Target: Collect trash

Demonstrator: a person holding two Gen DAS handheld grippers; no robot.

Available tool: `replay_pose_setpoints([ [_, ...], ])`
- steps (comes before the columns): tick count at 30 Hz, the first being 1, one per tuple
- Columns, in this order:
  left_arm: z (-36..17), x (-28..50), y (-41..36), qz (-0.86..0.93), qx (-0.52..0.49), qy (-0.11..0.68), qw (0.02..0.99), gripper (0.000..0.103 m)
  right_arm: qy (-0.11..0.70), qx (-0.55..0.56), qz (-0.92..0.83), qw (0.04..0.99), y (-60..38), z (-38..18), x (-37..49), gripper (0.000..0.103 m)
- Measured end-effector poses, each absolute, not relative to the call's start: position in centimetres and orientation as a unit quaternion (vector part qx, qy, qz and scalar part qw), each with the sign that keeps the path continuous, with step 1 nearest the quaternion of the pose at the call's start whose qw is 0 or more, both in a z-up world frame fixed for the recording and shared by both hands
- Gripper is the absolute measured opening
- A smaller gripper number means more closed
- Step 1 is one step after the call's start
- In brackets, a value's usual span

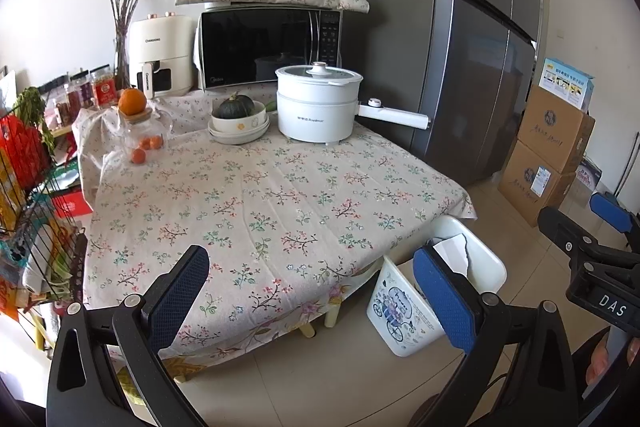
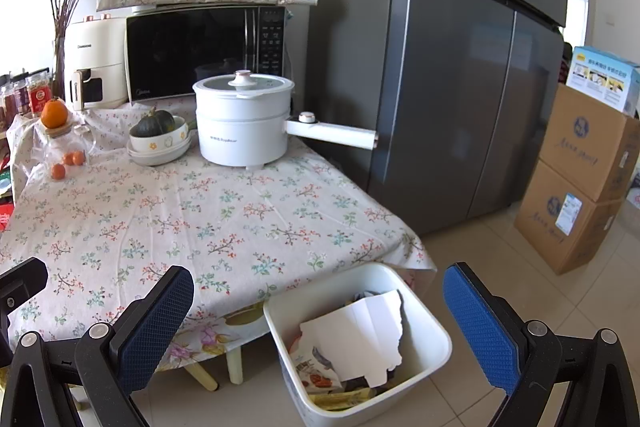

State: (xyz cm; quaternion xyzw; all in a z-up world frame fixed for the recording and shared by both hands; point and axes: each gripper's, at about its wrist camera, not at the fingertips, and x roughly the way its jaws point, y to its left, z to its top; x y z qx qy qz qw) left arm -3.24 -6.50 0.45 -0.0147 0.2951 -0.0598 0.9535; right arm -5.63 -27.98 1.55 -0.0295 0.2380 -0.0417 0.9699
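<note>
We're holding the left gripper (image 1: 310,291) and right gripper (image 2: 318,315) w/ jaws spread wide, nothing between them. The white trash bin (image 2: 434,327) is sitting on the tile floor at the table's near right corner, just beside the hanging floral tablecloth (image 2: 180,211). Torn white paper (image 2: 360,331) is lying on top of snack wrappers (image 2: 316,367) inside the bin. At the table's far end, a white electric pot (image 2: 242,119) is standing beside a squash in stacked bowls (image 2: 160,143), in front of the microwave (image 2: 204,51).
</note>
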Motion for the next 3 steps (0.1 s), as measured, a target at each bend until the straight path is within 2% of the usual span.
replay_pose_setpoints([
  [3, 0.39, -2.09, -5.78, -0.067, -0.027, 0.312, 0.947, 0.103, 0.240, -0.032, -0.035, 0.970, -27.86, 1.24, -5.22, 0.102],
])
